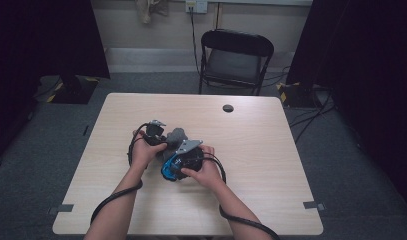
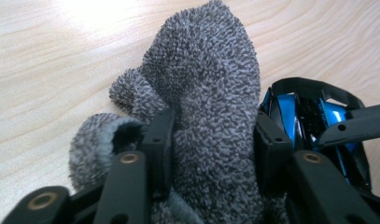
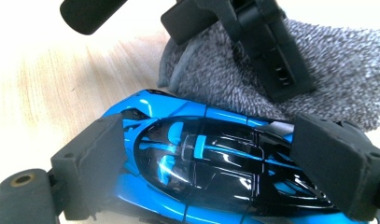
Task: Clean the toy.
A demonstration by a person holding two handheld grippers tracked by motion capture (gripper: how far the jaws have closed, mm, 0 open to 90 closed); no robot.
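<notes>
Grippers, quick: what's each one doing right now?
Left gripper: fingers either side of the grey sock; whether they press it cannot be told.
Right gripper: closed on the blue toy car.

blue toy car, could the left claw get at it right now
Probably not directly: the left claw has the grey sock between its jaws, and the right claw already grips the blue toy car across its body.

Both forearms met at the frame's lower centre; the left gripper [image 1: 158, 134] and the right gripper [image 1: 178, 162] sat close together, each clamped
</notes>
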